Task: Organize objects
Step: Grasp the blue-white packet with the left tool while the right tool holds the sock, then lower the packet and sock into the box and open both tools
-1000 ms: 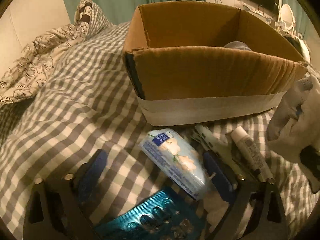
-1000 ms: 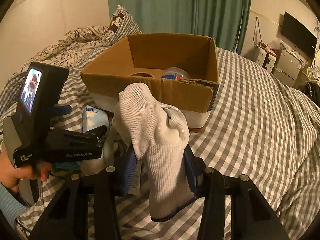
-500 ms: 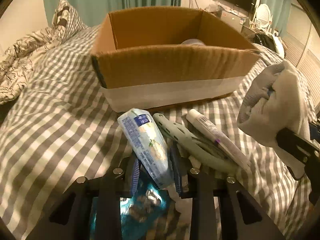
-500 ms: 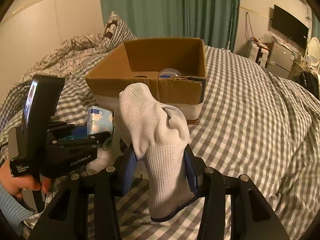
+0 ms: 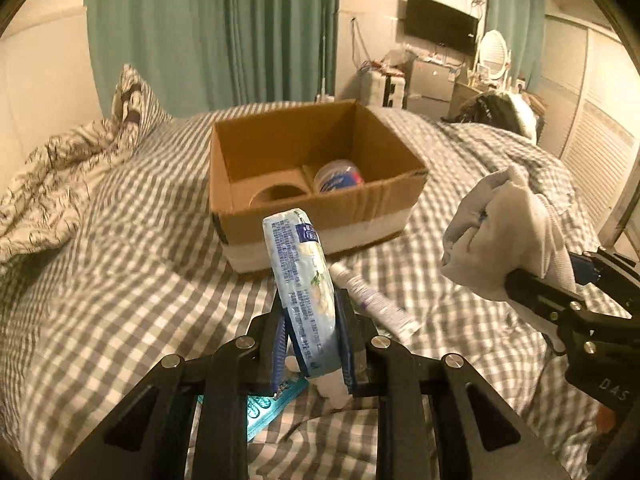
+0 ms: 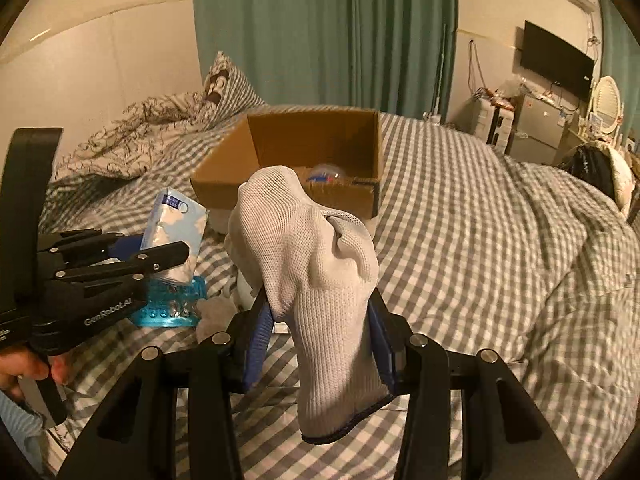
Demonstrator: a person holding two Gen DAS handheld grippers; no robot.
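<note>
Indoors | checked bedspread [image 5: 120, 272] | curtains [image 5: 240, 28] | left gripper [image 5: 310, 320] clamps tissue pack [image 5: 302, 280] | right gripper [image 6: 320, 320] clamps glove [image 6: 320, 280]

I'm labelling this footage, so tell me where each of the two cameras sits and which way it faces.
Left wrist: on the left gripper, looking past its fingers, shut on a tissue pack, toward the cardboard box; the right gripper shows at right.
Right wrist: on the right gripper, facing the box over the white glove it clamps; the left gripper and a hand show at left.
Shared: box, checked bed, tissue pack, glove, teal curtains.
</note>
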